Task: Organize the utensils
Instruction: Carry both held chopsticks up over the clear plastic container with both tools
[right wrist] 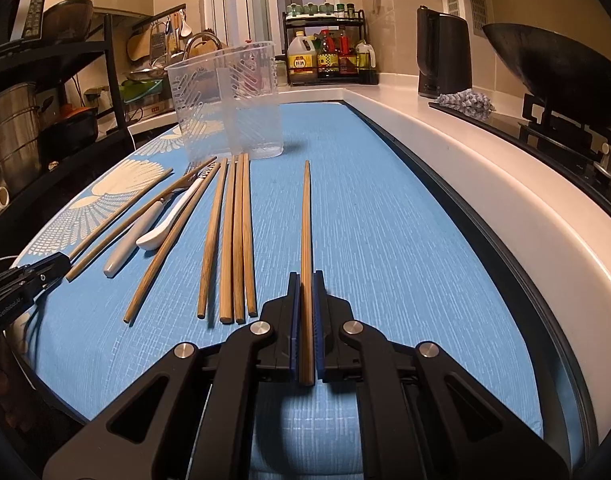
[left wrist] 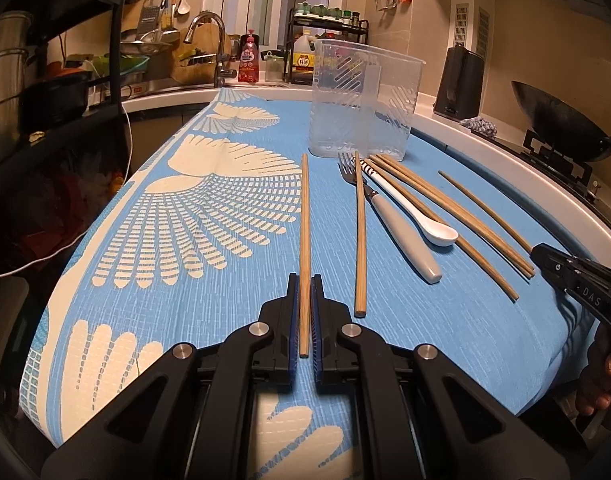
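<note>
Chopsticks: I hold one in each gripper; the rest lie loose on the blue cloth (left wrist: pixel 445 320) over the table, in front of the clear holder (left wrist: pixel 365 100).
Left gripper (left wrist: pixel 305 312): closed on a chopstick (left wrist: pixel 304 220), gripped near its butt end, so most of its length sticks out forward toward the holder.
Right gripper (right wrist: pixel 306 312): closed on another chopstick (right wrist: pixel 305 220), held the same way, thin tip pointing ahead.
Risk, pivot: both grips sit near one end; I judge the long free part could swing or droop between the pads once lifted, and miss the holder's mouth.
Risk, tipping: the holder looks light and empty; a tip catching its rim or slotted wall might push it over or slide it on the cloth.
Risk, collision: my two grippers work close together; bringing both sticks to the one opening at once could cross them.
Risk, cloth: dragging a tip could wrinkle the cloth and shift the loose pieces.
In the way: a fork (left wrist: pixel 369 196), a white spoon (left wrist: pixel 421 220) and several loose chopsticks (right wrist: pixel 233 240) lie between my grippers and the holder; a low path would knock them.
Around: sink tap (left wrist: pixel 209 40) behind, bottle rack (right wrist: pixel 329 56), dark kettle (right wrist: pixel 441 52), wok (right wrist: pixel 553 72) on the stove to the right, well apart from the work.
</note>
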Demonstrator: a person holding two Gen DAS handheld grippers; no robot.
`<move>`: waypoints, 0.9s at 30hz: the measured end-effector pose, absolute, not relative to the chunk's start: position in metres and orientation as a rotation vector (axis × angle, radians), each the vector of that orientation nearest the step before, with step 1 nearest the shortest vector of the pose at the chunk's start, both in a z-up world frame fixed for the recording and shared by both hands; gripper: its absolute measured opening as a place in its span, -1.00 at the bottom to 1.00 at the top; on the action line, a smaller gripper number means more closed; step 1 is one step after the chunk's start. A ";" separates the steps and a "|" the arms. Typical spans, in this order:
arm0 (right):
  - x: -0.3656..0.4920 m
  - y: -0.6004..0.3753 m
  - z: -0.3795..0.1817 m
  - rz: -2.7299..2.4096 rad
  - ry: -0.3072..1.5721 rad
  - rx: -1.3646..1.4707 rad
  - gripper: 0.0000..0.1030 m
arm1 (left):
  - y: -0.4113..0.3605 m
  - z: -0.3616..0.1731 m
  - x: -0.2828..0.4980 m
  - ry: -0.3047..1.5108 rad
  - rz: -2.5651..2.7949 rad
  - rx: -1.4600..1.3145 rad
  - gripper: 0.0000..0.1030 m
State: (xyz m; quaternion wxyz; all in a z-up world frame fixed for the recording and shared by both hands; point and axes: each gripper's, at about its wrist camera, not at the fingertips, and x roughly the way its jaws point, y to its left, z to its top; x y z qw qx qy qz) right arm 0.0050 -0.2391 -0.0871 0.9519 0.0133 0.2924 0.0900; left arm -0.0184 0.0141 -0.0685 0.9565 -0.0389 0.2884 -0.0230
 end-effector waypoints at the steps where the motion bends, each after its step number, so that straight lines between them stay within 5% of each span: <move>1: 0.005 -0.238 -0.087 0.181 0.595 0.023 -0.88 | 0.014 -0.068 -0.019 0.583 -0.043 -0.079 -0.89; 10: 0.007 -0.237 -0.079 0.178 0.614 0.021 -0.88 | 0.012 -0.063 -0.017 0.606 -0.033 -0.060 -0.89; 27: -0.023 -0.244 0.026 0.193 0.525 0.028 -0.88 | 0.019 0.016 -0.038 0.460 -0.066 -0.085 -0.89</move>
